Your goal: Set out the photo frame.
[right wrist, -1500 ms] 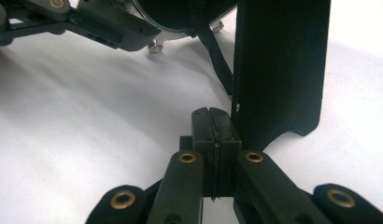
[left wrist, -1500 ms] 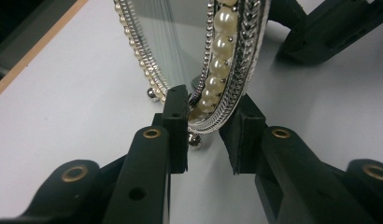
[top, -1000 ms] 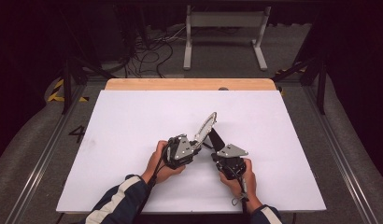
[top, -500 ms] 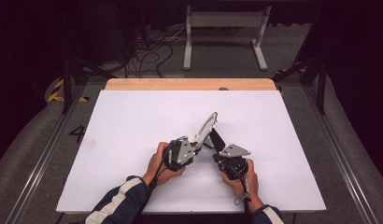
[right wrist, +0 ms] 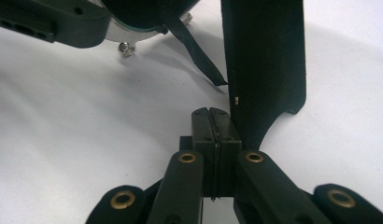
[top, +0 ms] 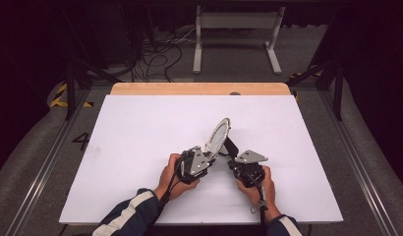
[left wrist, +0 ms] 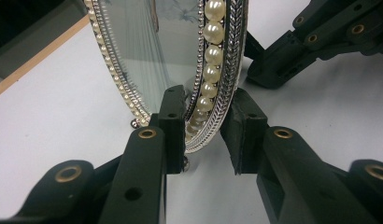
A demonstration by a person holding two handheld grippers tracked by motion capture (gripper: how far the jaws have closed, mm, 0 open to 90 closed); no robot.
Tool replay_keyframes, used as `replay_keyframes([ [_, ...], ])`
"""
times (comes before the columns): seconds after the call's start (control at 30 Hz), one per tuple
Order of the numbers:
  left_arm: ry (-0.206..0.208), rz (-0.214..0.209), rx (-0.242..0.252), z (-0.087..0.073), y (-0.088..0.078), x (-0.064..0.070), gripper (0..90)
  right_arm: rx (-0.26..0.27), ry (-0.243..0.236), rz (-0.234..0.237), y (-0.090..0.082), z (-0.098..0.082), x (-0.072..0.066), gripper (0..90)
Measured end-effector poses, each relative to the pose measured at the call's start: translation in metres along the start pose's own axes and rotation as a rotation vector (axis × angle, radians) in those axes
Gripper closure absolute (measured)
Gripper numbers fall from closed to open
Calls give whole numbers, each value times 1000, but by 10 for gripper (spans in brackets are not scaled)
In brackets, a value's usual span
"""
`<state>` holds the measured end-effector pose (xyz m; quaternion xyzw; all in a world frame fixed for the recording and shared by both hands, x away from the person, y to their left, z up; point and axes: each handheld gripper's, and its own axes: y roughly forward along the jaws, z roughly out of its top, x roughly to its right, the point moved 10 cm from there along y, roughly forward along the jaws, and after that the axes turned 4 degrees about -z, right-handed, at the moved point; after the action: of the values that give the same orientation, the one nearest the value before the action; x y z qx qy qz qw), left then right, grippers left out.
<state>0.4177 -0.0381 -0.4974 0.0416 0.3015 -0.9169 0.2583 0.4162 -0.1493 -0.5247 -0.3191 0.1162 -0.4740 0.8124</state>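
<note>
Near the table's (top: 140, 128) front edge, just right of centre, you have an oval pearl-rimmed mirror (top: 218, 135) standing tilted on its small feet; your left gripper (left wrist: 203, 135) straddles its lower rim, one jaw against the glass side and the other a hair off the back, apparently to steady it; your right gripper (right wrist: 215, 135), jaws pressed flat together on nothing, sits beside the black back stand (right wrist: 266, 70), probably ready to nudge it outward as a prop.
</note>
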Motion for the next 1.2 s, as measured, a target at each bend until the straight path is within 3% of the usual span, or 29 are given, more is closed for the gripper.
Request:
replay_keyframes([
  [0.3, -4, -48, 31, 3, -2, 4, 701, -1, 16, -9, 2, 0, 9, 900],
  [0.77, -4, -65, 31, 4, -4, 3, 695, -2, 24, -29, 3, 1, 15, 900],
  [0.87, 2, -67, 42, 5, -11, -1, 656, 1, 29, -29, 3, 1, 16, 900],
  [0.93, 17, -39, 53, 8, -17, -7, 632, 5, 29, -30, 3, 1, 16, 900],
  [1.03, 5, -30, 75, 11, -28, -15, 581, 16, 40, -24, 1, 2, 13, 874],
  [1.2, -17, -31, 87, 8, -41, -22, 547, 34, 19, -9, -1, 6, 6, 856],
])
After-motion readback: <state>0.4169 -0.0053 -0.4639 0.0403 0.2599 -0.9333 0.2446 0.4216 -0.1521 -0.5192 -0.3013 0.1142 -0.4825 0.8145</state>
